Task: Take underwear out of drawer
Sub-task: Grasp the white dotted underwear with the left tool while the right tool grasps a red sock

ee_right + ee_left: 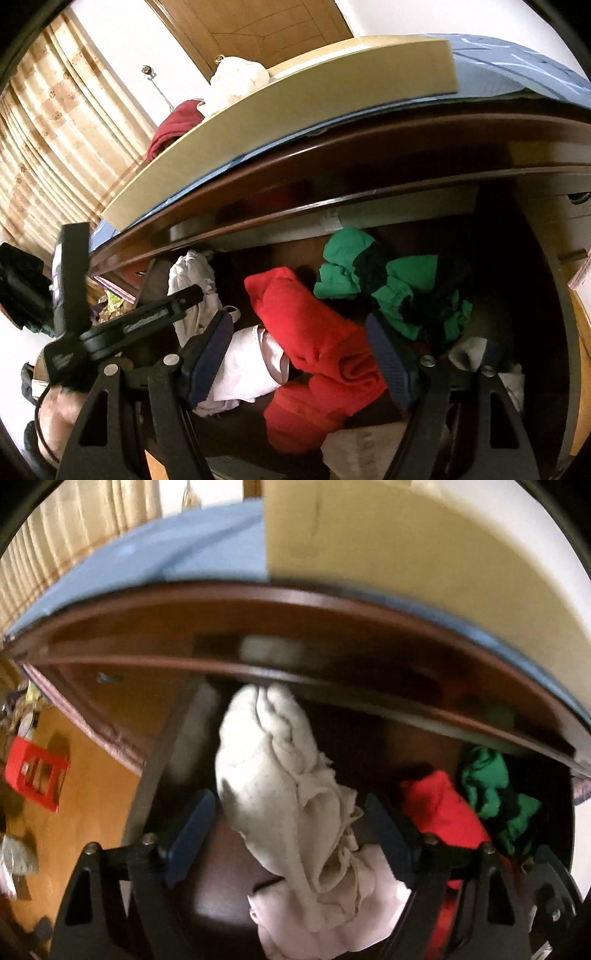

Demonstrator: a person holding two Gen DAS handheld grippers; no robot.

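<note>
Black gripper frames fill the foreground of both wrist views. Between the spread fingers of the left gripper [290,830] a pale grey garment [280,786] is seen, untouched by either blue pad. To its right in the open drawer [155,760], a red garment [439,805] and a green garment [487,782] are crumpled. From the right wrist, the right gripper [299,354] is held wide over the red piece, pads apart from it. Above, a cardboard box [280,122] is set on the desktop.
</note>
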